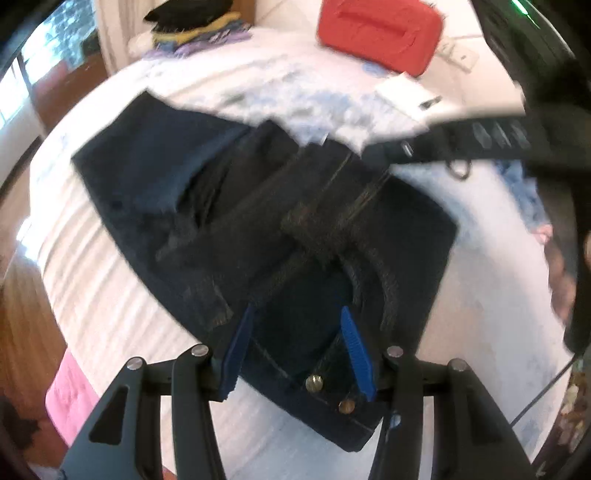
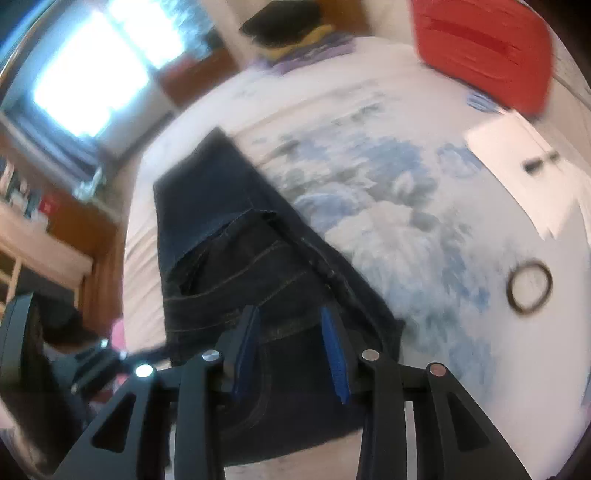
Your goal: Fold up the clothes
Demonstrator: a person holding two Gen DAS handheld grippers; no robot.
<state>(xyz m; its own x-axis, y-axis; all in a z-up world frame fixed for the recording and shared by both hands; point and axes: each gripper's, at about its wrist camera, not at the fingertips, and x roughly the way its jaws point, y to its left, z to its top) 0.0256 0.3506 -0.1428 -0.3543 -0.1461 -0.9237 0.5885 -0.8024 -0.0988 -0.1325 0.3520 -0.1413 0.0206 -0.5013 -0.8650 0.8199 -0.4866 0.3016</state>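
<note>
Jeans [image 1: 258, 229] folded on bed [image 2: 369, 229], both tongs (blue pads) parted above, red bag [image 1: 376, 33] beyond

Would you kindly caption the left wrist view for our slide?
Left gripper open above folded dark jeans on a white bedspread.

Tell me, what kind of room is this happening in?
Most likely a bedroom. The dark jeans lie on a bed with a blue-and-white cover, a stack of folded clothes sits at its far end, and a bright window shows beyond.
</note>
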